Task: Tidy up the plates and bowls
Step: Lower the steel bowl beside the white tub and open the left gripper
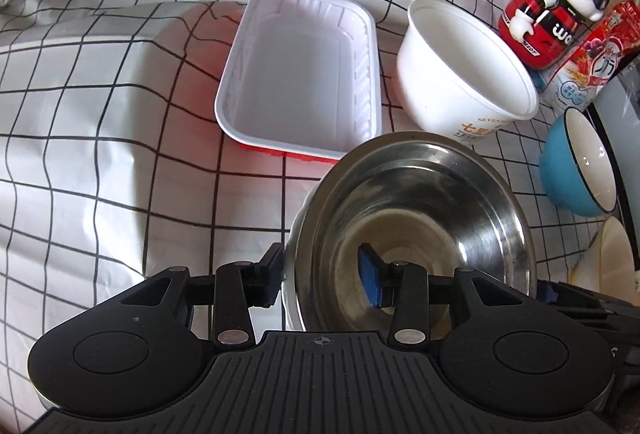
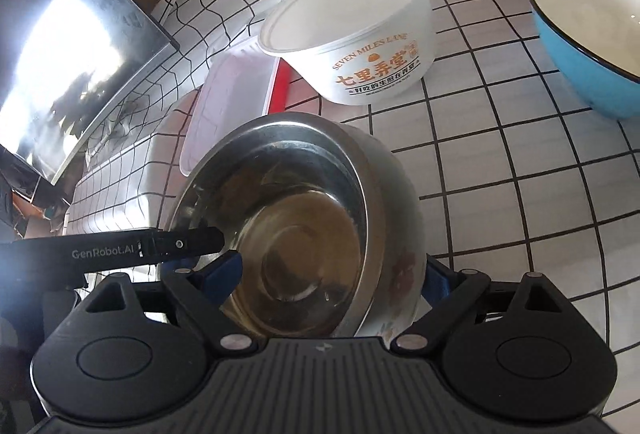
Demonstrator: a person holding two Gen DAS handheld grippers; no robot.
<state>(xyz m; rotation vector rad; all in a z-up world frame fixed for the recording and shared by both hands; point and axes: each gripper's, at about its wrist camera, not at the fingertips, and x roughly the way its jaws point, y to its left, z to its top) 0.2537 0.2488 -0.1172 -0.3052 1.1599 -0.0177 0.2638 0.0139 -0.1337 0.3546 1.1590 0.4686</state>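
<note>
Steel bowl (image 1: 416,226), tilted, sits nested in a white floral-printed bowl (image 2: 404,274) above the grid-patterned table (image 1: 100,153). My left claw (image 1: 324,278) is closed on the near-left rim of the pair, one finger (image 1: 370,280) inside the steel bowl and the other (image 1: 270,276) outside. My right claw (image 2: 328,276) straddles the same pair, one blue pad (image 2: 224,274) inside the steel bowl and the other (image 2: 438,280) against the outer wall of the white one; I cannot tell how firmly it clamps. Beyond the bowls stand a white rectangular tray (image 1: 298,69) with red underside and a white paper tub (image 2: 352,33) printed "SEVEN MILES LANE". To the right sits a blue bowl (image 2: 588,45); behind it, a red-and-white toy figure (image 1: 556,5) and a snack packet (image 1: 592,49).
</note>
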